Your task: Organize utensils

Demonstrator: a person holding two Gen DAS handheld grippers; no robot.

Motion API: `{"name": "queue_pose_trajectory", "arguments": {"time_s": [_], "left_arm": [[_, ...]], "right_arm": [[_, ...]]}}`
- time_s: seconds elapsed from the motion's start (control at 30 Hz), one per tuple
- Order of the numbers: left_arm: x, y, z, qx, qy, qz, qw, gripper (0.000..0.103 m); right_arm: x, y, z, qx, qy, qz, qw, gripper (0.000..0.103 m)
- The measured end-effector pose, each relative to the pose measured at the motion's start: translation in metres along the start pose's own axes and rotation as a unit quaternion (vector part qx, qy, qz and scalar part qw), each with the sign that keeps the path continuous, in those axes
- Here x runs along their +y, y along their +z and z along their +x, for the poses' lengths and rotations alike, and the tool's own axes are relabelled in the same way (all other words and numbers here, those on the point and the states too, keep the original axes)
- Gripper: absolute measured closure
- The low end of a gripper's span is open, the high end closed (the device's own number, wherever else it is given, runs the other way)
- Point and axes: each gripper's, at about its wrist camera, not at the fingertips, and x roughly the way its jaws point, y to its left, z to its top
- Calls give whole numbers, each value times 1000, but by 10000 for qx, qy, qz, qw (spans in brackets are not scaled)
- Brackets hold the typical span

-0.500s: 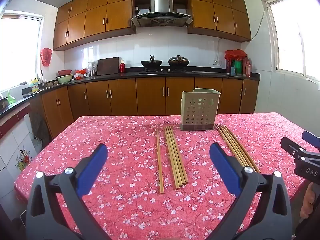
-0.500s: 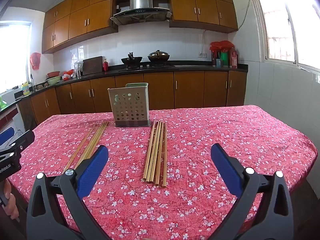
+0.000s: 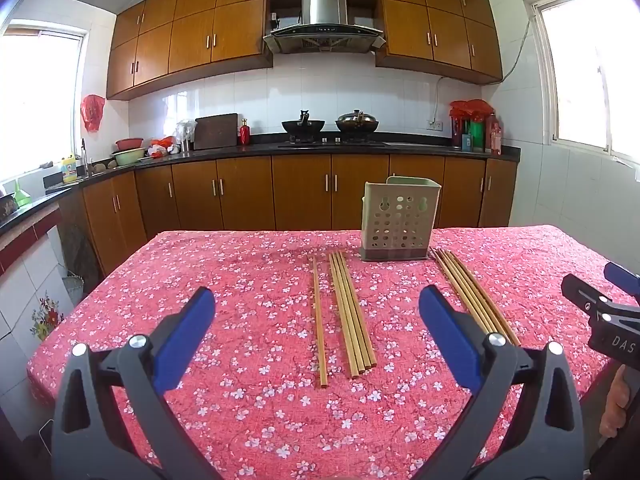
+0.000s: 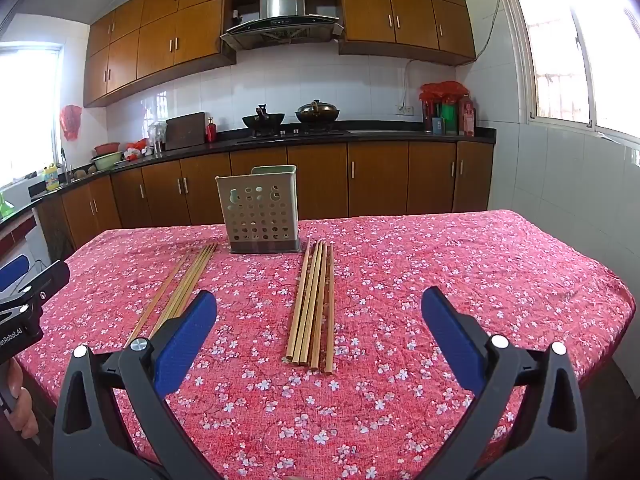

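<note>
"DAS" on the right hand-held gripper (image 3: 608, 312); "nRobot.AI" on the left hand-held gripper (image 4: 24, 304).

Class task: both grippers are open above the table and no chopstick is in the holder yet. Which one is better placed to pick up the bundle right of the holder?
The right gripper, probably: that bundle lies between its open fingers. The left gripper faces the other bundle.

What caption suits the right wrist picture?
Open right gripper above two chopstick bundles flanking a perforated utensil holder on a floral tablecloth.
</note>
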Motion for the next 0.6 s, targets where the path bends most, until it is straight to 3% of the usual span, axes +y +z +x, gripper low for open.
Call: {"name": "queue_pose_trajectory", "arguments": {"time_s": [0.6], "left_arm": [[-1,0,-1,-5,-6,9,10000,4]], "right_arm": [[0,0,0,3,2,5,10000,2]]}}
